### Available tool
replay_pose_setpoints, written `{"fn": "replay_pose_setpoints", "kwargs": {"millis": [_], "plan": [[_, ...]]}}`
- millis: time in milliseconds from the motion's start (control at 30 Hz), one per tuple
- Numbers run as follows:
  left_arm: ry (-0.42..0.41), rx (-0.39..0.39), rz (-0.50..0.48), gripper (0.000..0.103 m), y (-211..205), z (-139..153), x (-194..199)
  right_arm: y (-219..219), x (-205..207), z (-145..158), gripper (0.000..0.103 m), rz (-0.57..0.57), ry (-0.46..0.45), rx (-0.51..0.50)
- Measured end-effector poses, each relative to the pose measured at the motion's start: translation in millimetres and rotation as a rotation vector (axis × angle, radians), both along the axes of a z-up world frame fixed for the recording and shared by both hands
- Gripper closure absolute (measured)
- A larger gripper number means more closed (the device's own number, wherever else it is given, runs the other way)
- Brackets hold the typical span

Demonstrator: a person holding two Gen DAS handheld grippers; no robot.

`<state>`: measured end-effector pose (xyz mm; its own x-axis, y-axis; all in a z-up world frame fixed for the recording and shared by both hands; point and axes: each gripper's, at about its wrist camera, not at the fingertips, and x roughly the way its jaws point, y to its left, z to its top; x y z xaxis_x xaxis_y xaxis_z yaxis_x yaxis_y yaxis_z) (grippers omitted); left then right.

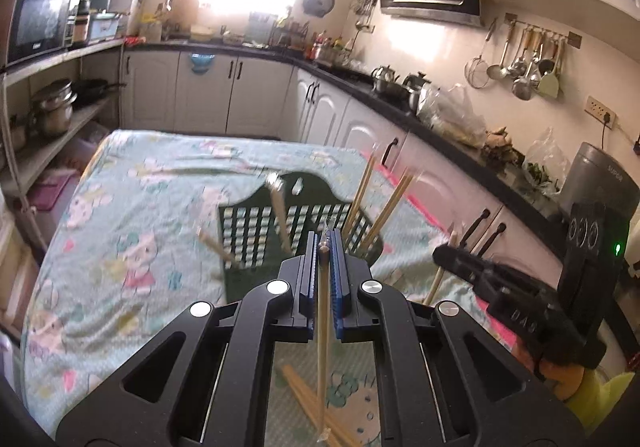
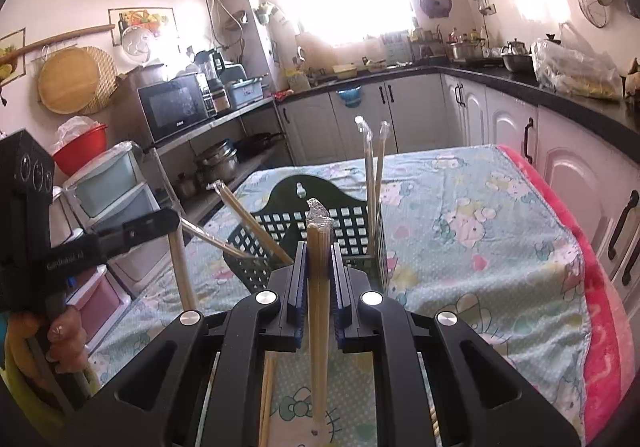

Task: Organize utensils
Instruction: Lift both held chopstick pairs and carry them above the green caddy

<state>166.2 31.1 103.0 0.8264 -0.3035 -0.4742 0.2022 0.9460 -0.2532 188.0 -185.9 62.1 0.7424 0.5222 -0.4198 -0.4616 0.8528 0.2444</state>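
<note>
Above a bench draped in a cartoon-print cloth, two sets of tongs each carry a load toward a dark green slotted holder standing near the cloth's centre. Left tongs are pressed together on a single wrapped chopstick pair, held upright just short of the holder at 12 o'clock; right tongs pinch a thicker wrapped chopstick bundle the same way. Several wrapped pairs already lean inside the holder, so the sorting looks well under way. Loose chopsticks lying on the cloth at 6 o'clock, beneath the tongs, appear to be what remains.
</note>
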Motion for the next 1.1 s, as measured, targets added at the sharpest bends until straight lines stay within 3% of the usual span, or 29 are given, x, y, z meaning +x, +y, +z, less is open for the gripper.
{"fn": "replay_pose_setpoints", "kwargs": {"millis": [1100], "plan": [[-0.260, -0.007, 0.047, 0.100, -7.1, 102.6, 37.7, 1.8, 6.1, 88.8, 0.092, -0.040, -0.248, 0.060]]}}
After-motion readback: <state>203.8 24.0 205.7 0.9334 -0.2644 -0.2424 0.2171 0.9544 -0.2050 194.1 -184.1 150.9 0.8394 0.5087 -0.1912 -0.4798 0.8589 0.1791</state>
